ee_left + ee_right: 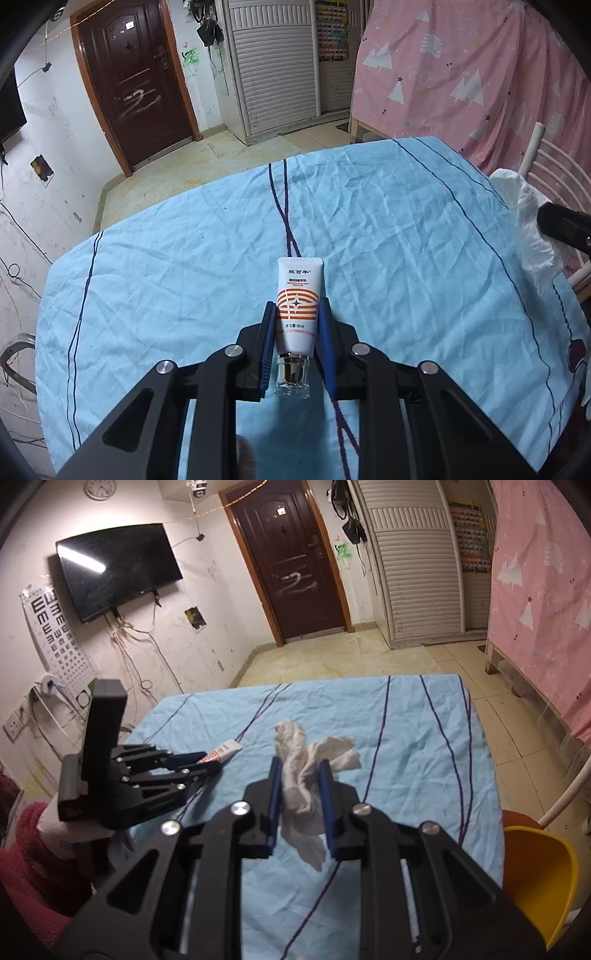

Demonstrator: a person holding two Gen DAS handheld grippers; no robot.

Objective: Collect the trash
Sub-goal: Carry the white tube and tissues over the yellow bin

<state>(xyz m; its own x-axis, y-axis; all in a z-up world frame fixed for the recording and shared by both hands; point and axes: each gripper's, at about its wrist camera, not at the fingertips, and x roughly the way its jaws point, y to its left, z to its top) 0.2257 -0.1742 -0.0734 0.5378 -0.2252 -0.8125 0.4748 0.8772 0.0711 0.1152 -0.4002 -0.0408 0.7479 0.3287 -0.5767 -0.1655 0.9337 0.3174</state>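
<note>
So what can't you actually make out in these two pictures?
- Yellow bin, right wrist view: cut off by the picture's edge; its inside is hidden.
- Small print on the tube, left wrist view: too small to read.
- White tissue: its middle is hidden between the right tongs.
- Right tongs in the left wrist view: only a dark corner shows.

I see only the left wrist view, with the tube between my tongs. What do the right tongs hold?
Observer: The right tongs are shut on a crumpled white tissue.
Operator: Is there a bin near?
Observer: Yes, a yellow bin stands beside the table's right edge, below the blue cloth.
Operator: Is my tube lifted?
Observer: The right wrist view shows the left tongs holding the tube low over the cloth; contact unclear.
</note>
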